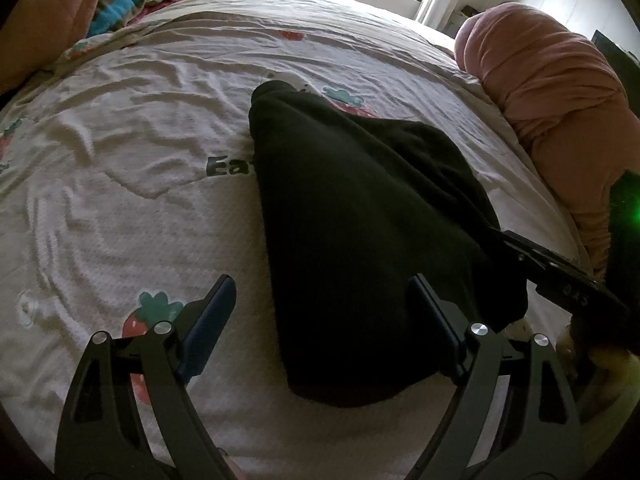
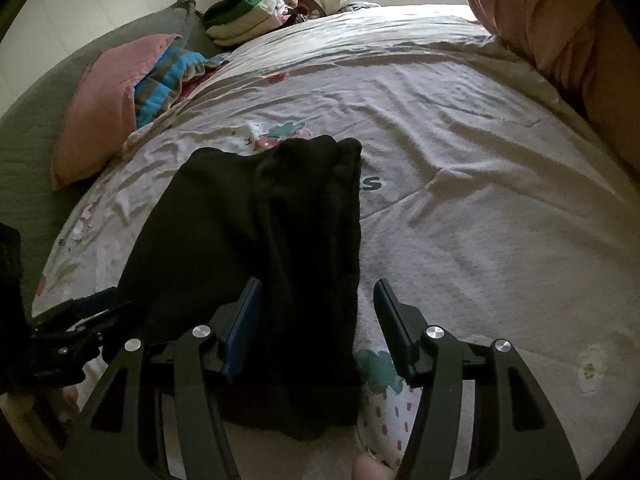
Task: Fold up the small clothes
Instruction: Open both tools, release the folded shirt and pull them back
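A dark, nearly black garment lies folded lengthwise in a long strip on the white strawberry-print bedsheet. My left gripper stands wide open over the strip's near end, the cloth lying loose between its fingers, and its right finger rests above the cloth. In the right wrist view the same garment runs away from me. My right gripper is open astride the strip's right edge, with no pad pressing on it. The right gripper's finger shows at the garment's right side, and the left gripper at its left.
A rolled pink blanket lines the bed's right side. A pink pillow, a blue striped cloth and a pile of folded clothes sit at the far left. Wrinkled bare sheet spreads to the right of the garment.
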Available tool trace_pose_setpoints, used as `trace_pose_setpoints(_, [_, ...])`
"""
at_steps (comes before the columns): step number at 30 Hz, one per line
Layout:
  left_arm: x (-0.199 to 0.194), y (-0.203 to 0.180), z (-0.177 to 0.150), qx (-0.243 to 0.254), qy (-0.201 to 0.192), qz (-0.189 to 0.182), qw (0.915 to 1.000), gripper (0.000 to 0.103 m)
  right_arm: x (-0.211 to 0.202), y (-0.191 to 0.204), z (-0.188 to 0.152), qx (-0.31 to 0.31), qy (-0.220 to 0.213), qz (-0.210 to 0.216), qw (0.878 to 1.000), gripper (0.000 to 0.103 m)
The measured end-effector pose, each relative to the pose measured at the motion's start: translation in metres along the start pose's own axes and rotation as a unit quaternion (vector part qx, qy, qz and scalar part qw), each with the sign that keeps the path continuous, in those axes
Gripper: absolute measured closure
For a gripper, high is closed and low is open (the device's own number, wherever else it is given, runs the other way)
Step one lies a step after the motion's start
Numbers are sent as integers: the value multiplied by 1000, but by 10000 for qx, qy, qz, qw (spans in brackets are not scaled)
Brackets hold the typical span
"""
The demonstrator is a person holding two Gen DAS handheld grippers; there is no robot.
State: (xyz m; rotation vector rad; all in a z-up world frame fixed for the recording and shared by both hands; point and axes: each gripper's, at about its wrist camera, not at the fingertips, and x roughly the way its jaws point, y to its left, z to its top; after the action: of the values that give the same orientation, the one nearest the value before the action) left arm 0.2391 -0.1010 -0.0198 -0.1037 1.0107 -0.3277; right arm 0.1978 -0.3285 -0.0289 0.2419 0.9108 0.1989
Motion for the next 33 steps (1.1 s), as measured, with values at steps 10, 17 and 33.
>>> trace_pose_setpoints(10, [-11, 1, -3, 11, -61, 34, 10000, 23, -17, 1, -1, -44, -168, -62, 9998, 35])
trace_pose_setpoints(17, [-18, 3, -6, 10, -96, 63, 9999, 22, -28, 6, -1, -64, -299, -94, 9995, 27])
trace_pose_setpoints(33, [-53, 6, -13, 64, -461, 370, 9982, 10, -73, 29, -8, -269, -856, -131, 9959, 6])
